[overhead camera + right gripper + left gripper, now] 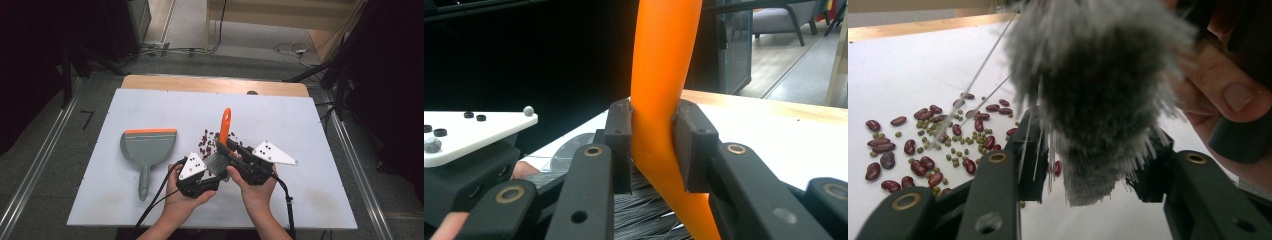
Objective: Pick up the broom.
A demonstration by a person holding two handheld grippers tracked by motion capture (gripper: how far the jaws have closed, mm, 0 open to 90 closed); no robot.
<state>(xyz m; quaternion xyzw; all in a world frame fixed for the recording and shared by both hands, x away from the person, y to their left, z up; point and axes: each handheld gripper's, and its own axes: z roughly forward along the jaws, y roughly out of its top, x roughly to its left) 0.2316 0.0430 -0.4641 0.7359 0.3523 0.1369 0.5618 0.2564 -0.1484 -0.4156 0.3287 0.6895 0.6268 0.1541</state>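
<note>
Grey plastic marks the dustpan (148, 147), which lies flat at the left of the white table (300, 200), orange-edged mouth toward the far side and handle toward the person, untouched and well apart from both hands. Next comes the left gripper (209, 169); in the left gripper view its jaws stand on either side of the brush's grey bristle head (1098, 100), with a gap on the right, so I read them as not yet clamped. Red and green beans (206, 141) lie scattered just beyond. The brush (225, 127) is held above the near middle of the table, its long axis running away from the person, orange handle pointing to the far side and up, bristles toward the person. The right gripper (651, 150) is clenched on that handle. The step in hand looks like steadying or re-seating the brush between the two grippers. Next, I judge, the bristles must tip down onto the table behind the beans, and the left gripper must fetch the dustpan.
</note>
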